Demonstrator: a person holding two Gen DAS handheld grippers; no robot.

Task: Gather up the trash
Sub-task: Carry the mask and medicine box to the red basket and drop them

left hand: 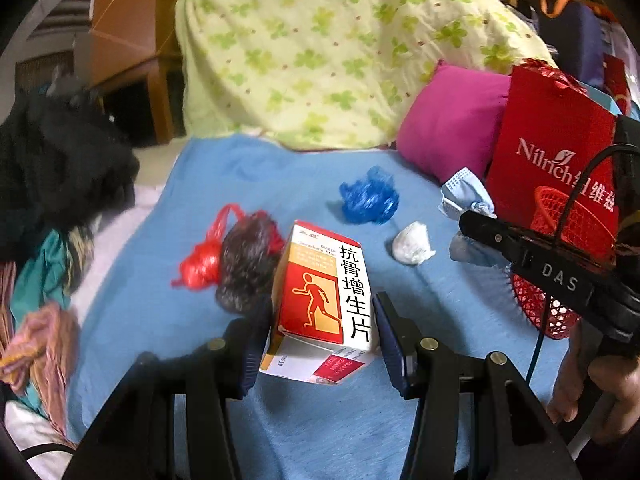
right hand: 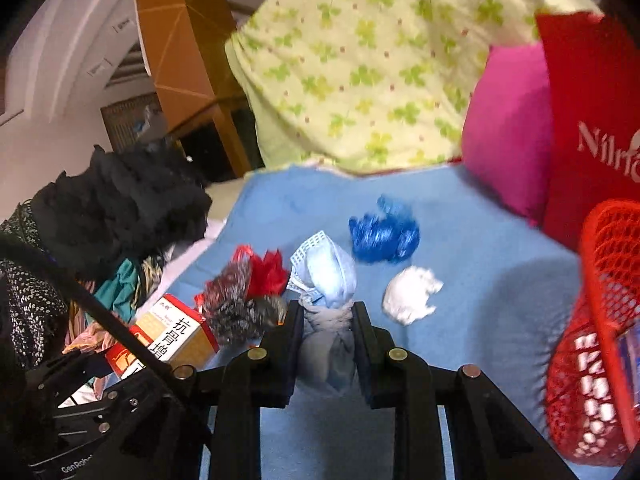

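My left gripper (left hand: 322, 320) straddles a red, orange and white medicine box (left hand: 320, 300) lying on the blue blanket (left hand: 248, 184); its jaws stand open at the box's sides. My right gripper (right hand: 326, 320) is shut on a crumpled pale blue face mask (right hand: 328, 280), held above the blanket. The mask and right gripper also show in the left wrist view (left hand: 466, 200). Loose on the blanket lie a blue plastic wad (left hand: 370, 196), a white crumpled tissue (left hand: 412, 242), and a red bag with a dark fuzzy clump (left hand: 244, 264). The box also shows in the right wrist view (right hand: 172, 332).
A red mesh basket (right hand: 600, 360) stands at the right with something inside. A red Nilrich paper bag (left hand: 556, 168) and a pink pillow (left hand: 452, 124) lie behind it. A green clover quilt (left hand: 328, 48) is at the back. Piled clothes (left hand: 56, 184) lie at the left.
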